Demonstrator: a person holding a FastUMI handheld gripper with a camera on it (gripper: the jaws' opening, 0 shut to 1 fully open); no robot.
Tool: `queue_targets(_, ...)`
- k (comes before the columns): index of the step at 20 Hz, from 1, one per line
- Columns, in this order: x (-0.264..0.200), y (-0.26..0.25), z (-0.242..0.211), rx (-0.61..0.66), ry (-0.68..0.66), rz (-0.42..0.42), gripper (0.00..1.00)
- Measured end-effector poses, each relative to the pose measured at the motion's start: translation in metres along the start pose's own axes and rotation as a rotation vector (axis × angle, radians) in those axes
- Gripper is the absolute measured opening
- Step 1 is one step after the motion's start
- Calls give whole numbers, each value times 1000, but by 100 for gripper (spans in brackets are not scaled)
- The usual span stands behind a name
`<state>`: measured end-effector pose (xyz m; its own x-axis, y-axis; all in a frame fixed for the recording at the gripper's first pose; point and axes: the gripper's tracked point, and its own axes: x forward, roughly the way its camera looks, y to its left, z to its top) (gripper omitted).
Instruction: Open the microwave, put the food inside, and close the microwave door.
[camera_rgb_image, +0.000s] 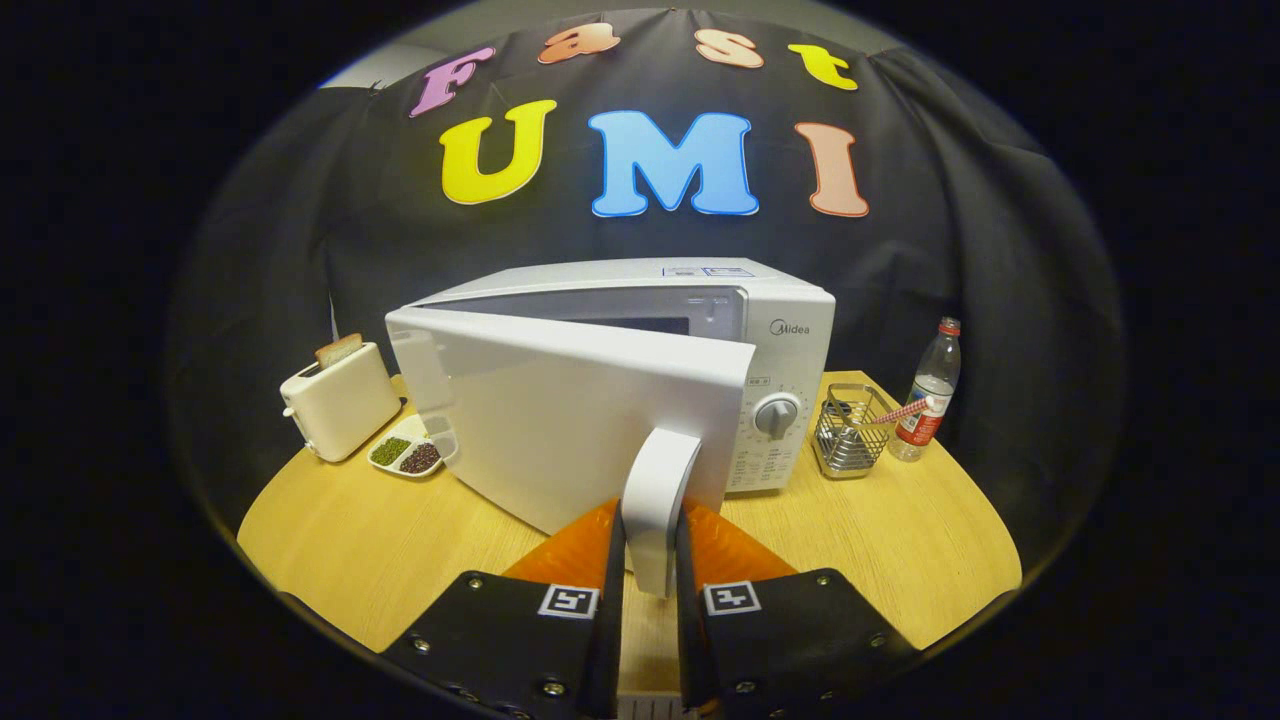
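A cream toaster (338, 401) with a slice of bread (338, 349) standing in its slot is seen to the left of the microwave (700, 340), on the wooden desk (380, 560). Just left of the microwave's base, a small divided dish (408, 456) is placed, holding green and dark beans in separate compartments. The microwave door (560, 410) is swung partly open, hinged at the microwave's left side. The door handle (658, 500) is gripped by the hand-held gripper (650, 590), both fingers being pressed against its two sides in front of the microwave. To the right of the microwave, beside its dial (777, 414), a wire basket (850, 432) is set. Further right of the microwave, a clear plastic bottle (930, 392) with a red cap is stood upright.
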<state>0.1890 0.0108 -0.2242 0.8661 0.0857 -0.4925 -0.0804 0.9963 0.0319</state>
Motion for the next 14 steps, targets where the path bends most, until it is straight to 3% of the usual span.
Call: queue_targets(14, -68, 84, -41, 31, 15, 21, 24)
